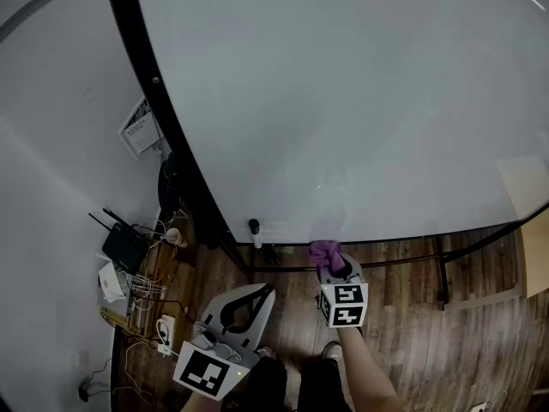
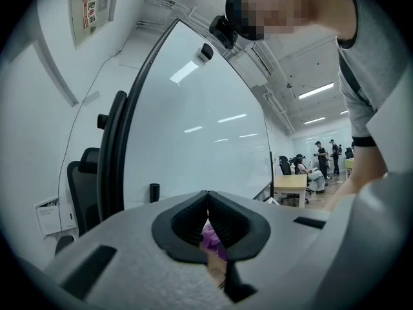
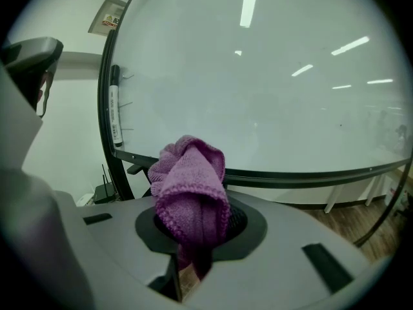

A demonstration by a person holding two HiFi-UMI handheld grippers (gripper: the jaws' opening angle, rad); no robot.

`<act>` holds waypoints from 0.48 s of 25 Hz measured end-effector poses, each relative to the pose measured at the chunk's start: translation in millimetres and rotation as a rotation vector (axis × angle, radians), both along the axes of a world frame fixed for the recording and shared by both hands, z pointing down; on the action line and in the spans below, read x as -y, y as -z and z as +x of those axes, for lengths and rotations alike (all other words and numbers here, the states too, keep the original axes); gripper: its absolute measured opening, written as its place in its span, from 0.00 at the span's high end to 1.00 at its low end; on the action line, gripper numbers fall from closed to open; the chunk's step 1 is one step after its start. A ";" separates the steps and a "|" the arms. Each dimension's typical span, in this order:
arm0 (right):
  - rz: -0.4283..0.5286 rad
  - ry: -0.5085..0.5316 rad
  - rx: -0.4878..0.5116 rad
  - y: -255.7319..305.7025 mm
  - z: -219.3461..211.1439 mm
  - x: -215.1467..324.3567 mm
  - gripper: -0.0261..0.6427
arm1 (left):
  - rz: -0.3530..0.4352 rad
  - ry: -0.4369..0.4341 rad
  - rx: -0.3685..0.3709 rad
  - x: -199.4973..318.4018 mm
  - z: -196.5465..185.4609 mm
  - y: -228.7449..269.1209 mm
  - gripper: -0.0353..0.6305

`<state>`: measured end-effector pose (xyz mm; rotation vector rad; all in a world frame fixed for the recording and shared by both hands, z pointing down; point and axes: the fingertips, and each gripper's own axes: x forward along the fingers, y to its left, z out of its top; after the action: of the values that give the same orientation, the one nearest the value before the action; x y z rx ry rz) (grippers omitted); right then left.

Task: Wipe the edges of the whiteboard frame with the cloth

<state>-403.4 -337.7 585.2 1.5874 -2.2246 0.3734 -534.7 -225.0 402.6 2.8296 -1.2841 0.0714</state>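
Note:
A large whiteboard (image 1: 343,93) with a black frame (image 1: 163,101) fills the head view. My right gripper (image 1: 330,263) is shut on a purple cloth (image 1: 324,250), held just below the board's bottom frame edge (image 1: 377,263). In the right gripper view the cloth (image 3: 190,186) bulges out of the shut jaws, with the bottom frame edge (image 3: 310,175) just beyond it. My left gripper (image 1: 249,303) hangs lower to the left, jaws shut with nothing between them. Its own view looks along the board's left frame (image 2: 119,154); the left gripper (image 2: 208,202) has its pads touching.
A black marker (image 1: 255,231) stands at the board's lower left corner. Routers, cables and a power strip (image 1: 137,281) lie on the wooden floor at left. A black stand leg (image 1: 442,273) runs under the board. A desk (image 2: 290,185) and people are far off.

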 end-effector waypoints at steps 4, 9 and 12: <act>-0.011 -0.010 -0.001 2.7 22.9 0.3 0.85 | 0.004 -0.004 -0.003 -1.9 20.9 4.8 0.92; -0.015 -0.012 0.010 -0.5 53.9 0.6 0.85 | 0.002 -0.005 0.014 -6.3 53.5 2.8 0.92; -0.017 -0.018 0.021 -2.1 70.6 1.5 0.85 | 0.005 -0.004 0.022 -7.9 69.9 2.9 0.92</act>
<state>-332.8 -339.2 587.3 1.6026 -2.2182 0.4146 -464.9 -217.1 399.6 2.8433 -1.2846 0.0996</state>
